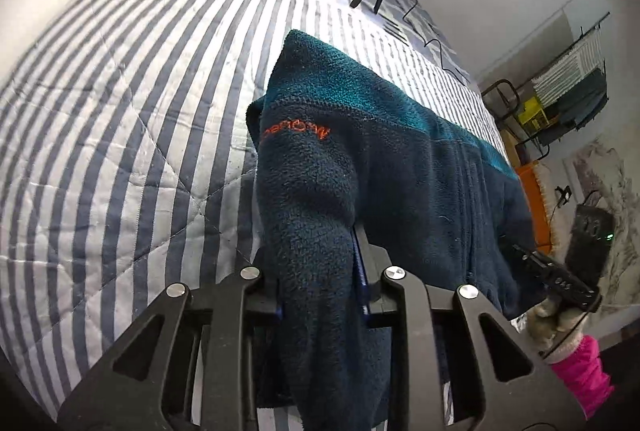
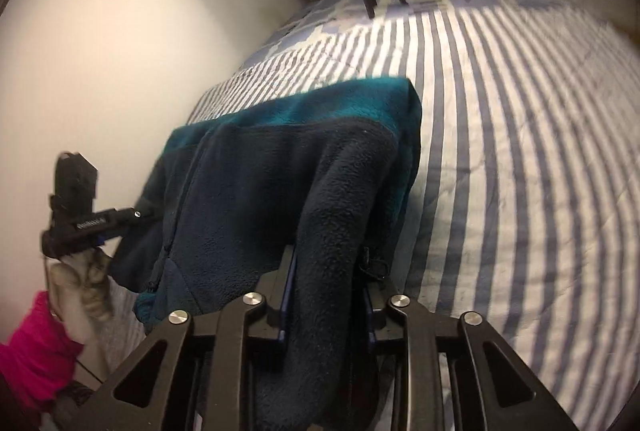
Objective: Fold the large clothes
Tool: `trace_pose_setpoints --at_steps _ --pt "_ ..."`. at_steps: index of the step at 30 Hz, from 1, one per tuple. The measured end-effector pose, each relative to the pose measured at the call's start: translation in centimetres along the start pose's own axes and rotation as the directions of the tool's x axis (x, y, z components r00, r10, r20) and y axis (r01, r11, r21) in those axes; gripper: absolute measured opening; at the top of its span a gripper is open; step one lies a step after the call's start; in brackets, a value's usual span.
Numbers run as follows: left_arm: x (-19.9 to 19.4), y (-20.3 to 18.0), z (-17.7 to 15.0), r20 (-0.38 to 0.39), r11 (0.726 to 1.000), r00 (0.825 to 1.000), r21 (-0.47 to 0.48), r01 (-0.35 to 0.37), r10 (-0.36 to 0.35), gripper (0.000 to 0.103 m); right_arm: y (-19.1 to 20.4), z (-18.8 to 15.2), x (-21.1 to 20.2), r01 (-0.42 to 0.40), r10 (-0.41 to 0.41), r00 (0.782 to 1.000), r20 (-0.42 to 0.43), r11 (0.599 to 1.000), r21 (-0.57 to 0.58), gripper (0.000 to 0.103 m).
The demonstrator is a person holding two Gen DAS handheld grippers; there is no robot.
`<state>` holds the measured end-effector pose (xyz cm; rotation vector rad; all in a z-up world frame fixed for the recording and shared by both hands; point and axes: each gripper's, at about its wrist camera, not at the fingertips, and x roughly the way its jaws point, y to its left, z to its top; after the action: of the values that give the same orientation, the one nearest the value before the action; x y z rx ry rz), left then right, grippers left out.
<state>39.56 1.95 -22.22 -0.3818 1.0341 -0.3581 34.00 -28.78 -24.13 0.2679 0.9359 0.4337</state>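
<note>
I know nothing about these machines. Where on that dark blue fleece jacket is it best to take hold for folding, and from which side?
At its near edge, one bunched fold per gripper, coming from the person's side of the striped bed. The fleece jacket lies long away from the cameras, so lifting that edge likely folds it toward the teal band. The left gripper and right gripper each clamp such a fold now.
</note>
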Motion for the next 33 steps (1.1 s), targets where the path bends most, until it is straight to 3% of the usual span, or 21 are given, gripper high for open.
trace_pose_setpoints --at_steps 7,14,27,33 --pt "-1.9 -2.7 -0.5 0.029 0.999 1.0 0.05 0.007 -0.008 0.023 2.2 0.7 -3.7 0.056 -0.051 0.997 0.061 0.995 -0.083 0.023" --pt "-1.1 -7.0 1.0 0.043 0.992 0.998 0.123 0.034 -0.039 0.023 0.2 2.3 -7.2 0.127 -0.114 0.987 0.114 0.985 -0.12 0.022" --pt "9.8 -20.9 9.7 0.042 0.949 0.987 0.285 0.137 -0.155 0.022 -10.9 10.9 -12.4 0.311 -0.294 0.933 0.206 0.949 -0.053 0.022" --pt "16.7 -26.1 14.3 0.022 0.942 0.974 0.26 0.212 -0.225 0.022 -17.4 16.1 -13.7 0.408 -0.396 0.882 0.254 0.913 0.006 0.021"
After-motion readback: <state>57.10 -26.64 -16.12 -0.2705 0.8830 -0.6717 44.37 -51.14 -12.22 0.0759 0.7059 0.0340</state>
